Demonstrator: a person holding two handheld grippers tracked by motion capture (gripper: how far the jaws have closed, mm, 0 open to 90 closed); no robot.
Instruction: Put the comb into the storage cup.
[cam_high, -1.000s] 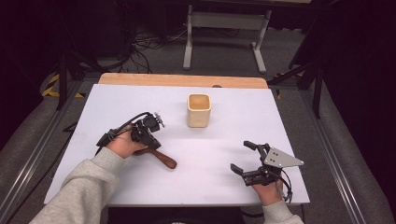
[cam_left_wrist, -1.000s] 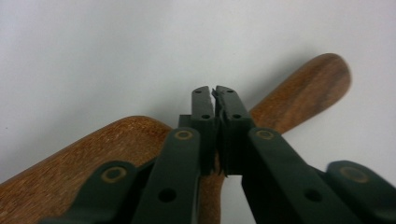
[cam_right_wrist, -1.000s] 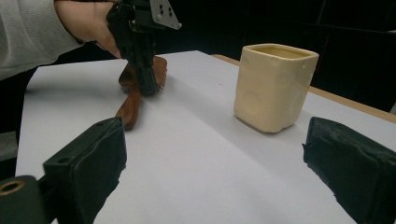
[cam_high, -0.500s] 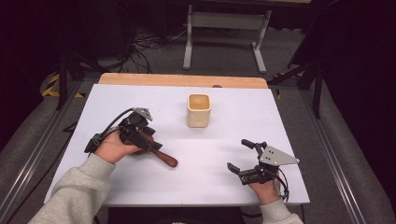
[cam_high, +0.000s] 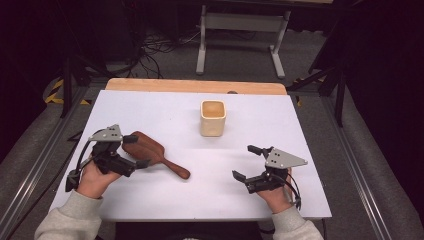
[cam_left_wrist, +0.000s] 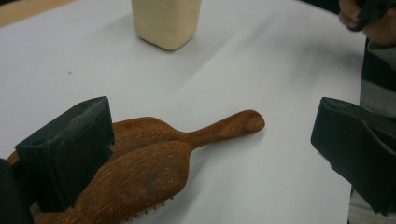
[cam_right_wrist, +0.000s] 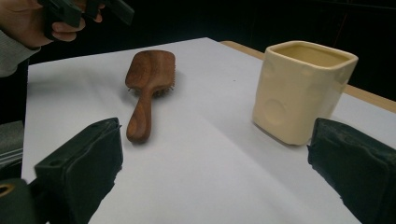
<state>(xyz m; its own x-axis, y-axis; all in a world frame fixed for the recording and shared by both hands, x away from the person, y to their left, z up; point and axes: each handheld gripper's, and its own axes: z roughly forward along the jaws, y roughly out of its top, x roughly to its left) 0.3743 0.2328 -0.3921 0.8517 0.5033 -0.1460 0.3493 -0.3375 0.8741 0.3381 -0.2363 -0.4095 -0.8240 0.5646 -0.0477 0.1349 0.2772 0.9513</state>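
The left gripper (cam_high: 136, 150) has drawn back toward the bench's left edge, its fingers (cam_left_wrist: 70, 149) just opened wide, letting go of the brown wooden hairbrush (cam_high: 152, 154). The brush lies flat on the white bench (cam_high: 300, 125), its head between those fingers, untouched. The right gripper (cam_high: 248, 162) is wide, empty.

Table: a white sheet (cam_high: 280, 115) covered the top, with a strip of pale wood edge (cam_high: 195, 86) bare along the far side.
Floor: grey carpet (cam_high: 250, 55), with black cables (cam_high: 155, 50) lying tangled beyond the table.
Furniture: a grey metal stand (cam_high: 240, 22) stood on two feet behind the table; metal rails (cam_high: 30, 175) ran along both sides.
Markings: yellow-black hazard tape (cam_high: 54, 95) at the left.
Light: dim room, bright tabletop.
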